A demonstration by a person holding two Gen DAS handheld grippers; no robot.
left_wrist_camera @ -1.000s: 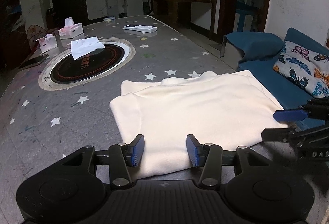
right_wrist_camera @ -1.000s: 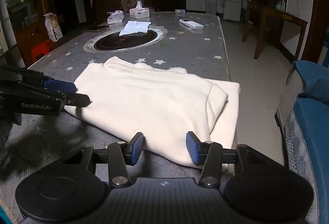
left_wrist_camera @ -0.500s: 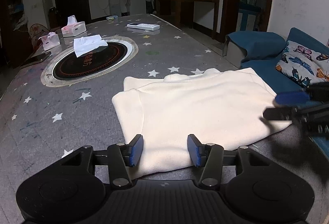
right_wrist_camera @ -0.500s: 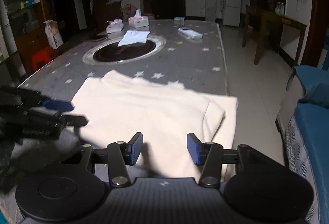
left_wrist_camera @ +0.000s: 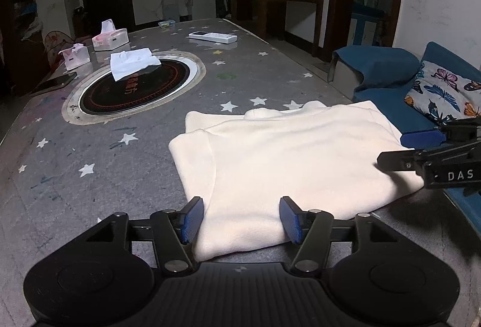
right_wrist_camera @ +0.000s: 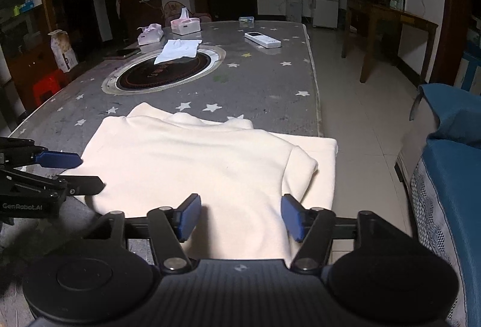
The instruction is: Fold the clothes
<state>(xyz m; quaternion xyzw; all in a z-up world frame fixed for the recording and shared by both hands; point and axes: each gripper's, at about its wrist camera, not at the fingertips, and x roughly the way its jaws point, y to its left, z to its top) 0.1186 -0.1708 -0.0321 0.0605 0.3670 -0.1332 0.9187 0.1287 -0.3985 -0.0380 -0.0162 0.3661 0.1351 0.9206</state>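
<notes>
Two grippers, both with fingers spread wide, sit at the near edge of a cream garment on the table.

Left gripper [left_wrist_camera: 240, 217] straddles the near-left hem of the garment [left_wrist_camera: 288, 158]; right gripper [right_wrist_camera: 239, 217] straddles the near-right hem, and neither clamps cloth. Garment [right_wrist_camera: 192, 158] lies flat and smooth, folded into a rough rectangle, sleeves tucked in along both sides, a soft collar bump at the far edge. Its right side seems to overhang the table [right_wrist_camera: 264, 86] edge, though the angle makes that unsure.
</notes>
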